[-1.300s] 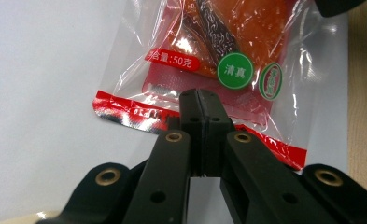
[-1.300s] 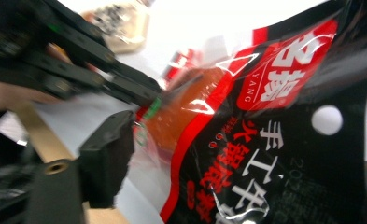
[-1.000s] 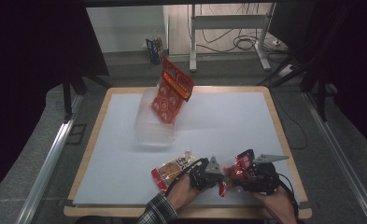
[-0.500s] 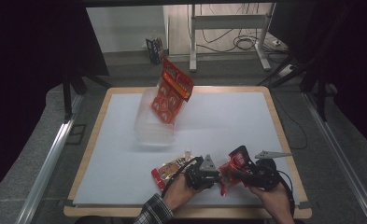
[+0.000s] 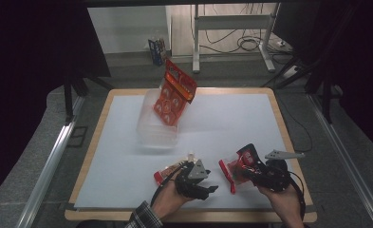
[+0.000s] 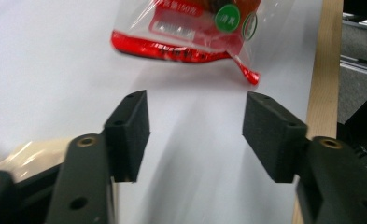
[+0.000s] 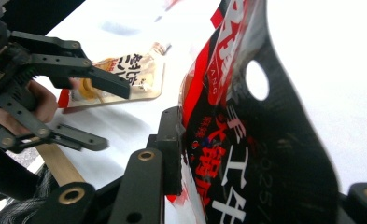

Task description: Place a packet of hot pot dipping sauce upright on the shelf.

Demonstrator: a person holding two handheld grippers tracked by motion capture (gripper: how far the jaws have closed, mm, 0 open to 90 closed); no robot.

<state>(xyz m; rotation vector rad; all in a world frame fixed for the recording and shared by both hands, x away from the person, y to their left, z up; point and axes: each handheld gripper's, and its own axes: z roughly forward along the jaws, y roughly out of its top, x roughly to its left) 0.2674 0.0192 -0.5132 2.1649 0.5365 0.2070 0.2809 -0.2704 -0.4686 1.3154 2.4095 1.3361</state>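
My right gripper (image 5: 250, 172) is shut on a black and red snack packet (image 5: 237, 167), lifted at the table's front right; its jaws have just closed on it. In the right gripper view the packet (image 7: 246, 140) stands upright between the jaws. My left gripper (image 5: 208, 184) is just left of it, open, and its jaws have just been opening with nothing between them. In the left gripper view the jaws (image 6: 195, 135) point at the packet's red sealed edge (image 6: 181, 49). A pale packet (image 5: 170, 170) lies flat beside the left hand.
A clear plastic container (image 5: 156, 130) sits at mid-table with a red packet (image 5: 174, 92) leaning in it. The table's wooden front edge (image 6: 323, 74) runs close to both grippers. White tabletop (image 5: 231, 118) spreads behind the grippers.
The left gripper's jaws have opened and it has drawn back slightly from the packet. The right gripper has kept its place with the packet.
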